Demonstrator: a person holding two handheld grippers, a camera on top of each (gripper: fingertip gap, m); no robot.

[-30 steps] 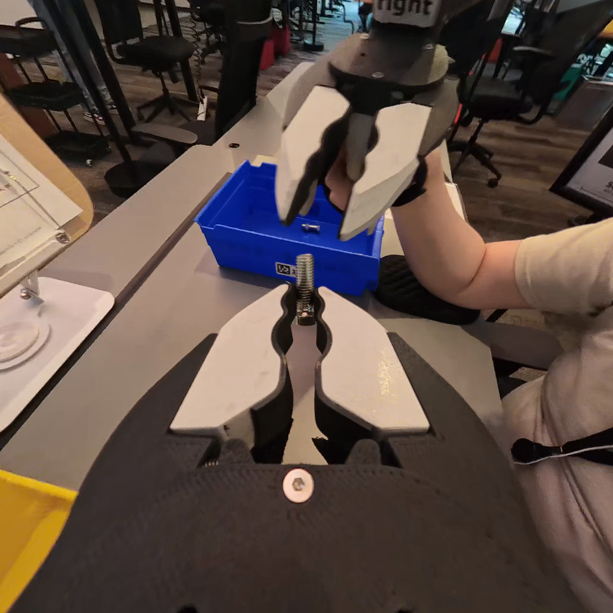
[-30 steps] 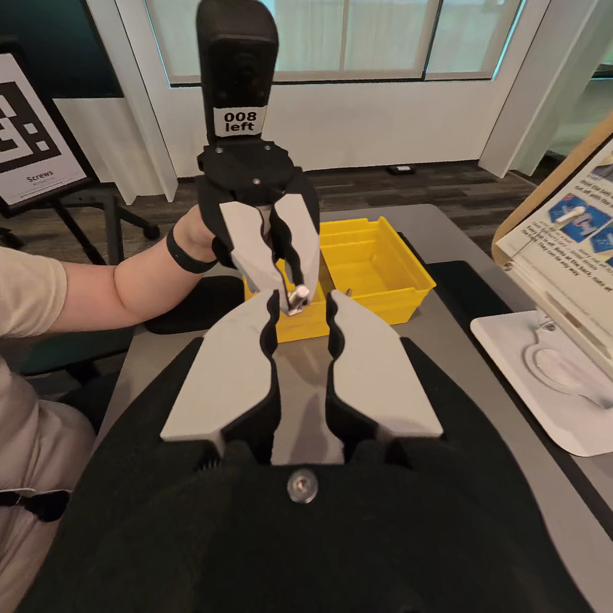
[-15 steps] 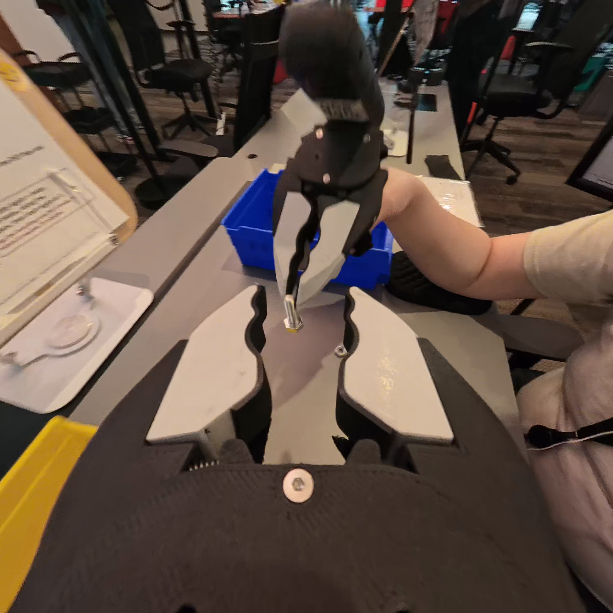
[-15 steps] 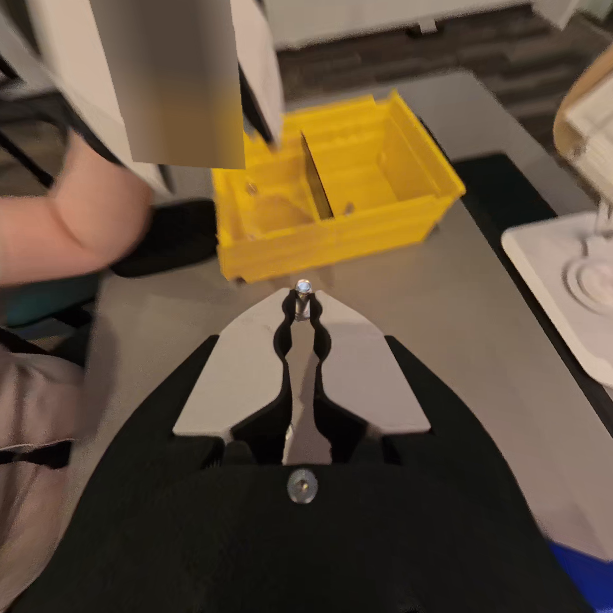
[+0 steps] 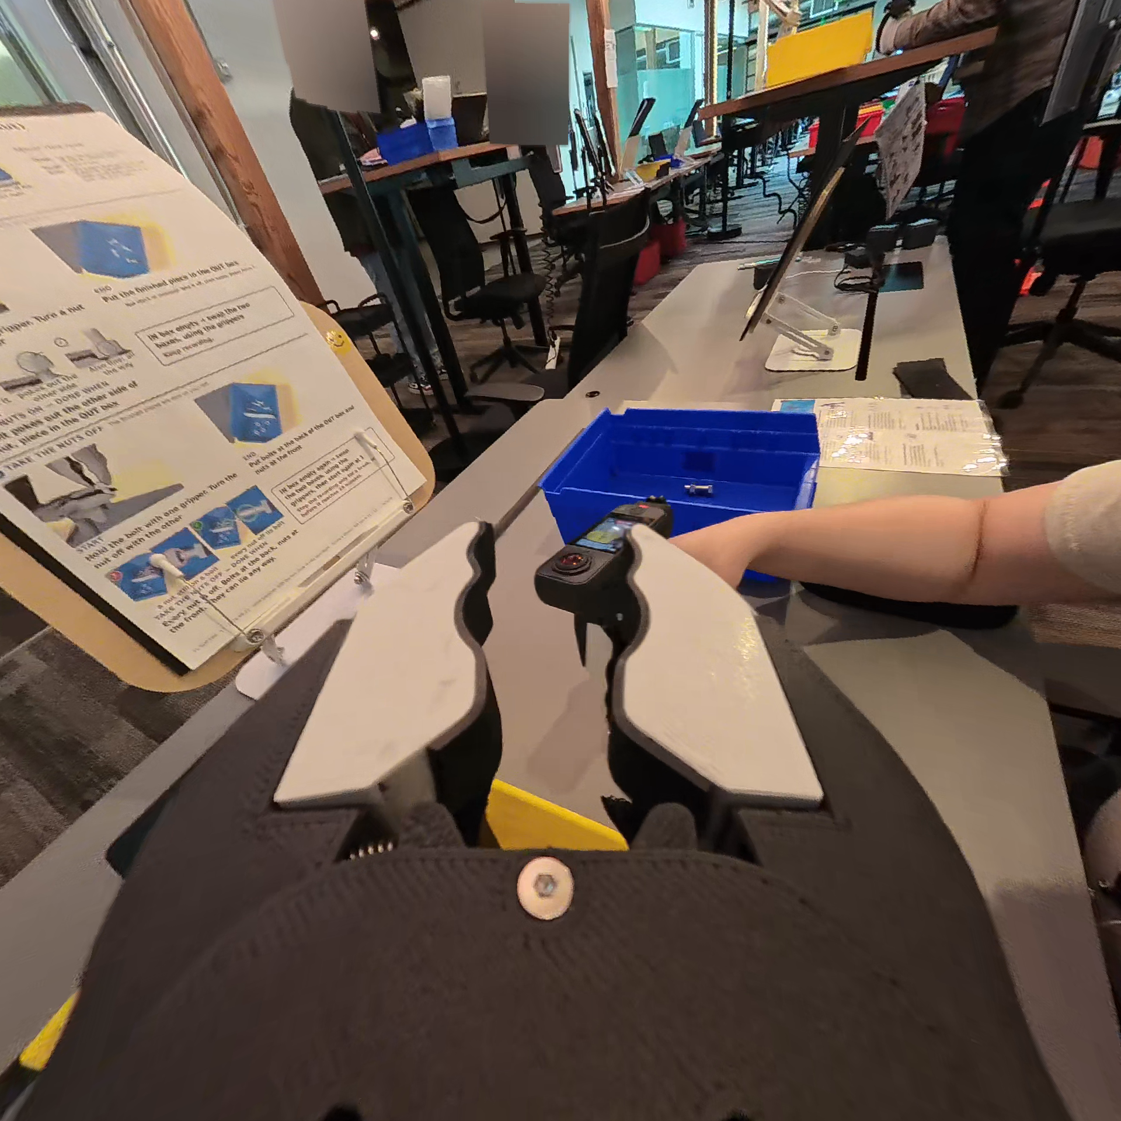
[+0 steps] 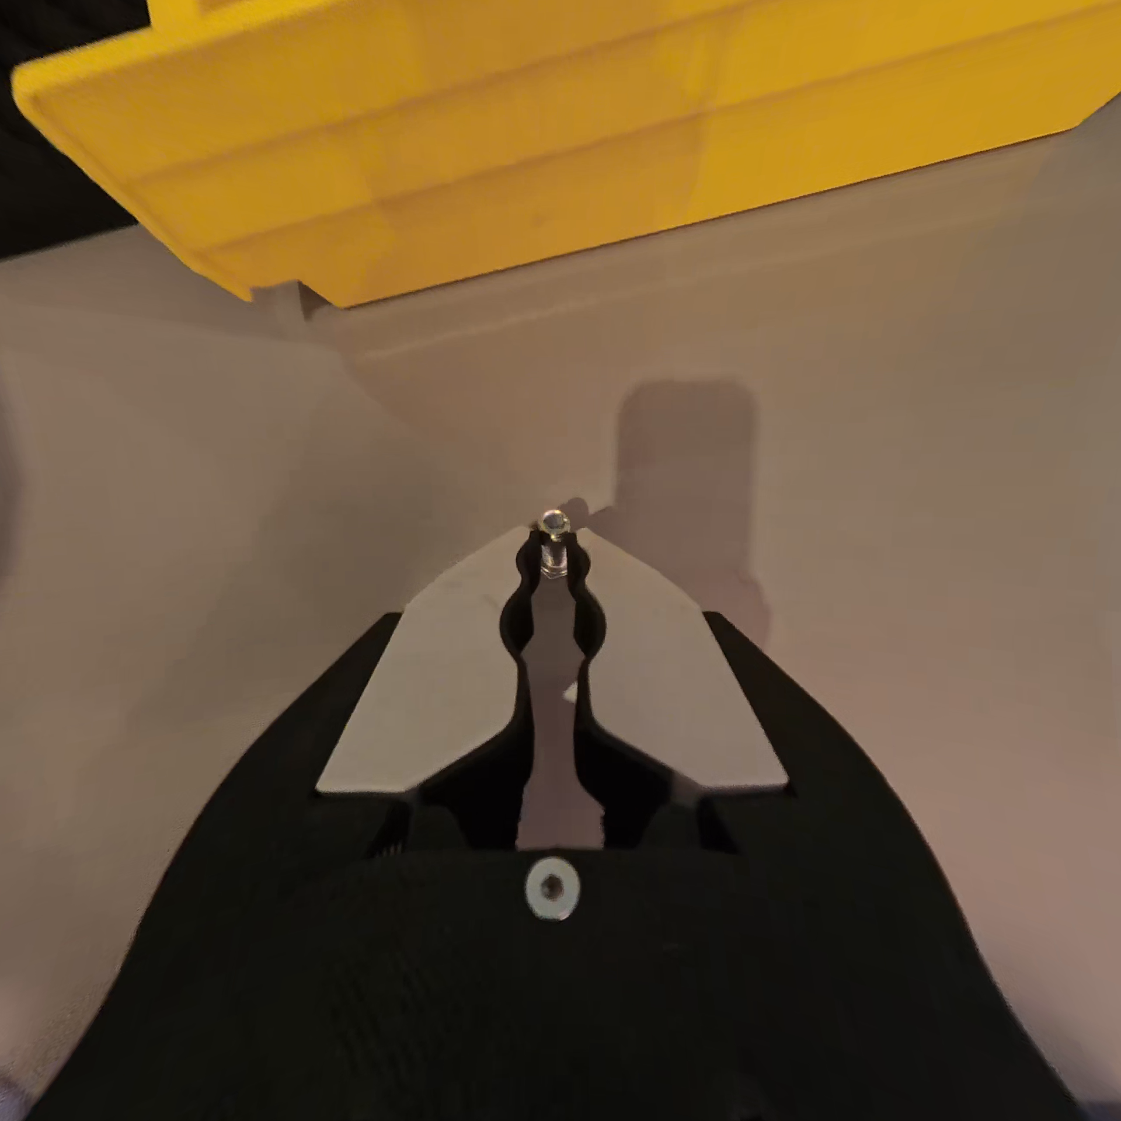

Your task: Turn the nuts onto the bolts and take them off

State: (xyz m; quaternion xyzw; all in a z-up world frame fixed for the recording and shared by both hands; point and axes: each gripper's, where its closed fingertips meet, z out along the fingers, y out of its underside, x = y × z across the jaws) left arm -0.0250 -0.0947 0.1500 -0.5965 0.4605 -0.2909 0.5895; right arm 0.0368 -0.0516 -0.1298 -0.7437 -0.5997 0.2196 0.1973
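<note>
Pinching a small bolt (image 6: 553, 546) at the very tips, the right gripper (image 6: 555, 537) has its fingers drawn almost together, the bolt's head poking out just past them and its shank running back into the gap. It points down at the grey table (image 6: 910, 485), with the yellow bin (image 6: 546, 151) just ahead of the tips and the bolt well short of its wall. The left gripper (image 5: 558, 546) stands with its fingers spread wide and nothing between them; through that gap I can see the black camera (image 5: 597, 564) riding on the other tool, and a bare forearm (image 5: 879, 546) reaching in from the right. Beyond, the blue bin (image 5: 679, 515) sits on the table with a bolt-and-nut piece (image 5: 697, 488) lying on its floor, well apart from either gripper. An instruction sheet (image 5: 182, 394) leans on a stand to the left.
</note>
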